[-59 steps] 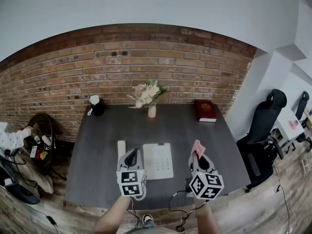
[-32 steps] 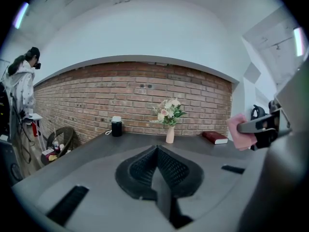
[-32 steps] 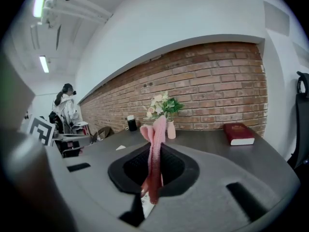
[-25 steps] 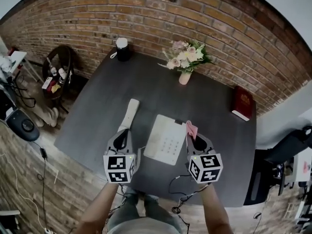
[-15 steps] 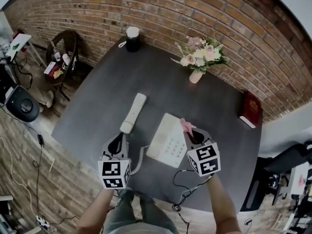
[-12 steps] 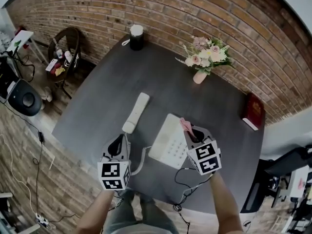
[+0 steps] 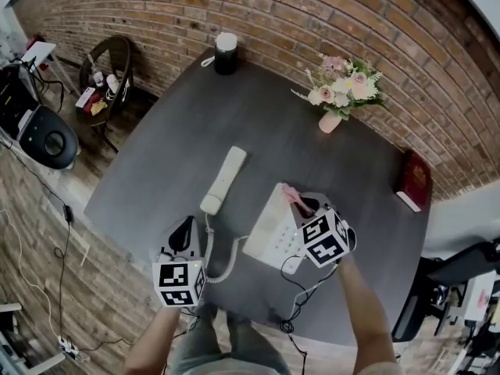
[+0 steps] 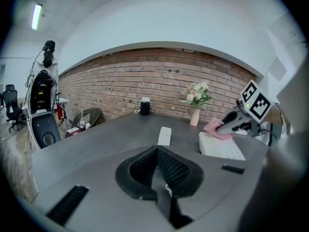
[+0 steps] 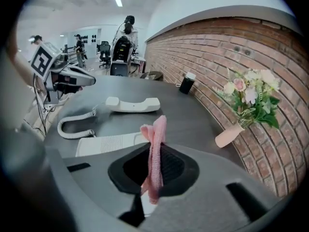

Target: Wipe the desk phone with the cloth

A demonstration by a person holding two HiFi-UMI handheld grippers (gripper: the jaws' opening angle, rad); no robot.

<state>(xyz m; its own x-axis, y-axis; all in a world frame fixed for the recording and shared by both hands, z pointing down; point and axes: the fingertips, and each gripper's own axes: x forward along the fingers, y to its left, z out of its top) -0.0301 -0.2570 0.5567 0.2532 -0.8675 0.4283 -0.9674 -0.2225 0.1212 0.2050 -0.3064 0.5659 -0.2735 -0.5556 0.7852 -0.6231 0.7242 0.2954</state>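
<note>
Right tongs [image 7: 296,202]: pinching a pink cloth [image 9: 154,151], folded into a narrow strip that stands out past the tips.
Left tongs [image 8: 157,172]: pressed together with nothing between them, held low by the near counter [image 7: 258,123] edge.
Phone: the white phone base [image 7: 268,230] lies directly below and ahead of the right tongs. Its handset [image 7: 223,180] is off the cradle, flat on the counter ahead of the left tongs. A coiled cord [image 7: 222,261] loops between the two tongs.
Look of the phone: matte white plastic, a flat slab with a keypad grid; I cannot make out any dirt on it.
Risk, sliding: the base looks light and nothing steadies it, so a firm stroke would probably shove it across the counter.
Risk, bare tips: little cloth shows beyond the tips, so a steep angle could put hard plastic on the keys.
Risk, cord: catching the cord could drag the handset.
Risk, cloth: only a thin fold is pinched, and rubbing may pull it free.
</note>
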